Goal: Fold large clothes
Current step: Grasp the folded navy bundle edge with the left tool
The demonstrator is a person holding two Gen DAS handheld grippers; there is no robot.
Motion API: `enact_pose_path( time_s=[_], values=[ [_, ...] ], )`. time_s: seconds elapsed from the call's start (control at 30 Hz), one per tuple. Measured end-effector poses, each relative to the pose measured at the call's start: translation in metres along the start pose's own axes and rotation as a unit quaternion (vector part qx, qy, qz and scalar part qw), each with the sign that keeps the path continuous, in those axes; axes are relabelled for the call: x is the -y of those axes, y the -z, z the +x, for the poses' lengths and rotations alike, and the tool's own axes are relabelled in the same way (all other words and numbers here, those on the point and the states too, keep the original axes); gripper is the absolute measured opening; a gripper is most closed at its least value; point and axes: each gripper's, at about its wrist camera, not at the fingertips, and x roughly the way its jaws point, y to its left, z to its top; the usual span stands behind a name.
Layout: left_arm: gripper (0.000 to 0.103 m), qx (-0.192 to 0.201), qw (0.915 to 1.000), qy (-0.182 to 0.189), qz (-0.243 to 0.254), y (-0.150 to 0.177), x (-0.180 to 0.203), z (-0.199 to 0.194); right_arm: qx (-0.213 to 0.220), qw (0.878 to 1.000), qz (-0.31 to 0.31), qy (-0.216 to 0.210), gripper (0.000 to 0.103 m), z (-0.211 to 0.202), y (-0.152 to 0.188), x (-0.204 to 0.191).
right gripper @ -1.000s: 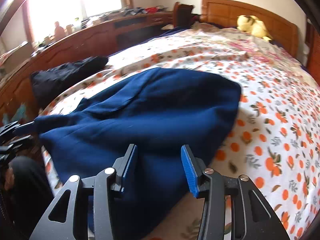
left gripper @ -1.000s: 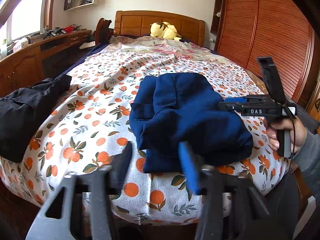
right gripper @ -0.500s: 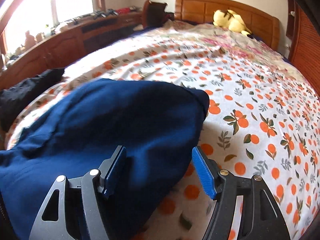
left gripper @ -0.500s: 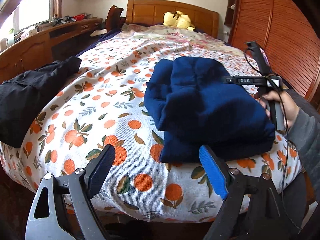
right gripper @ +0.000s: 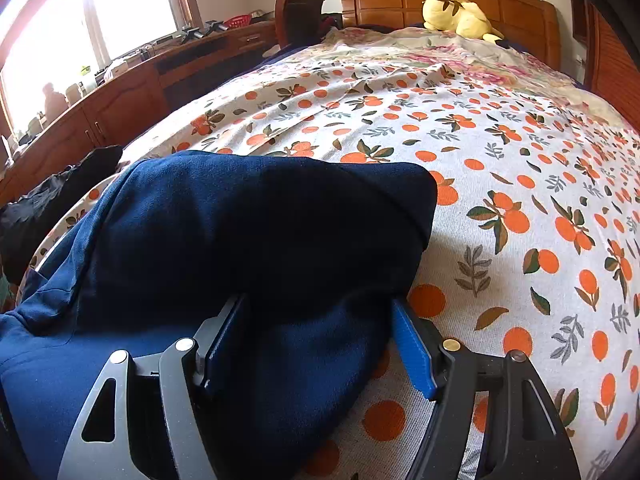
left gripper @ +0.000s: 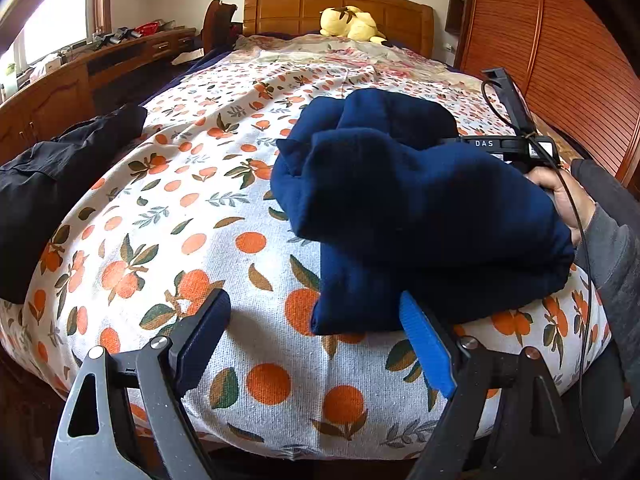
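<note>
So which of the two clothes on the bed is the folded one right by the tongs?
The navy blue garment, folded into a bundle at the near edge. The black garment lies crumpled off at the left edge of the bed.

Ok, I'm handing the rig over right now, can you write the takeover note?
Left gripper: jaws open, nothing between them, at the near edge of the bed.
Right gripper: jaws have just been opening; blue sweater lies between them, not clamped.
Sweater is folded into a thick bundle near the bed's near edge. Black garment lies crumpled at the left side.
Left: tidy the bundle; the black garment is probably next.
</note>
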Motion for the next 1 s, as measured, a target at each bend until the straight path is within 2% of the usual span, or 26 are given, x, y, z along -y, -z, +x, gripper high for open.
enact_pose_path(
  time_s=[0.13,0.2,0.3,0.47,0.5,0.53,0.57,0.6,0.67,0.73,0.83,1.0],
  values=[
    [0.084,0.004,0.9999,0.014,-0.001,0.002,0.001,0.001,0.0,1.0,0.005,-0.009,0.072,-0.002,0.003,0.005],
    [0.071,0.003,0.9995,0.032,-0.002,0.002,0.003,0.001,-0.001,1.0,0.009,-0.013,0.072,-0.002,0.003,0.007],
    [0.058,0.002,0.9988,0.049,-0.001,0.002,0.005,0.0,-0.001,1.0,0.011,-0.016,0.072,-0.001,0.003,0.007],
    [0.044,-0.002,0.9978,0.066,-0.01,0.006,0.006,0.001,0.0,1.0,0.014,-0.02,0.071,-0.002,0.004,0.007],
    [0.035,-0.001,0.9977,0.067,-0.009,0.006,0.006,0.001,0.002,1.0,0.014,-0.021,0.069,-0.003,0.005,0.007],
    [0.031,-0.002,0.9973,0.073,-0.01,0.006,0.006,0.001,0.006,1.0,0.012,-0.019,0.064,-0.004,0.005,0.006],
    [0.022,-0.004,0.9964,0.084,-0.011,0.005,0.006,0.001,0.011,1.0,0.007,-0.022,0.059,-0.006,0.005,0.003],
    [0.018,-0.005,0.9958,0.09,-0.012,0.004,0.006,0.001,0.013,1.0,0.0,-0.027,0.049,-0.007,0.006,0.001],
    [0.016,-0.003,0.9955,0.094,-0.008,0.003,0.006,0.001,0.017,0.999,-0.003,-0.027,0.025,-0.009,0.006,0.002],
    [0.015,0.004,0.9952,0.097,-0.009,0.0,0.005,0.001,0.018,0.999,0.0,-0.032,0.015,-0.011,0.006,0.003],
    [0.014,0.021,0.9947,0.1,-0.011,-0.003,0.002,-0.005,0.031,0.999,0.011,-0.038,0.008,-0.024,0.001,0.004],
    [0.012,0.045,0.993,0.109,-0.008,-0.012,-0.006,-0.019,0.076,0.997,0.0,-0.031,0.006,-0.065,-0.012,-0.013]
  ],
)
